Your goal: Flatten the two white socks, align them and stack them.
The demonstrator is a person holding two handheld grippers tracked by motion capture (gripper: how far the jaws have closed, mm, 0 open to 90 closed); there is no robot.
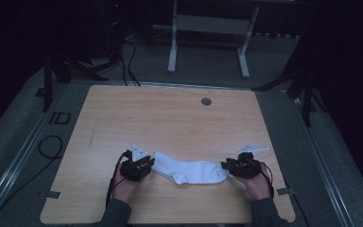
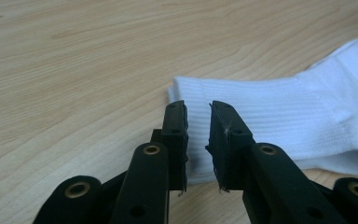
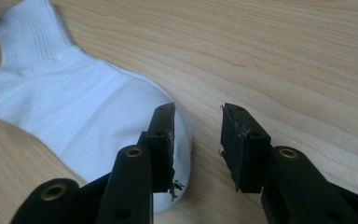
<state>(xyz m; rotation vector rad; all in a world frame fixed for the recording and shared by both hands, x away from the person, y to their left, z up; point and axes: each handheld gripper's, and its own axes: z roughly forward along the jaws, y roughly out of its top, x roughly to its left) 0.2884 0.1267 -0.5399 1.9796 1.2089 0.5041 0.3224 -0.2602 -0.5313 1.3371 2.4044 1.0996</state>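
A white sock (image 1: pixel 189 171) lies flat near the front of the wooden table (image 1: pixel 170 118), with its ribbed cuff to the left and its toe to the right. My left gripper (image 1: pixel 147 163) sits at the cuff end. In the left gripper view its jaws (image 2: pixel 198 112) stand a little apart over the cuff of the sock (image 2: pixel 279 112), without pressing on it. My right gripper (image 1: pixel 227 165) is at the toe end. Its jaws (image 3: pixel 198 114) are open, one beside the toe of the sock (image 3: pixel 84 112) and the other over bare wood.
A round grommet hole (image 1: pixel 206 101) sits in the far middle of the tabletop. Beyond the table stands a white desk frame (image 1: pixel 208 28). Black cables (image 1: pixel 52 146) loop on the floor at the left. Bare wood stretches behind the sock.
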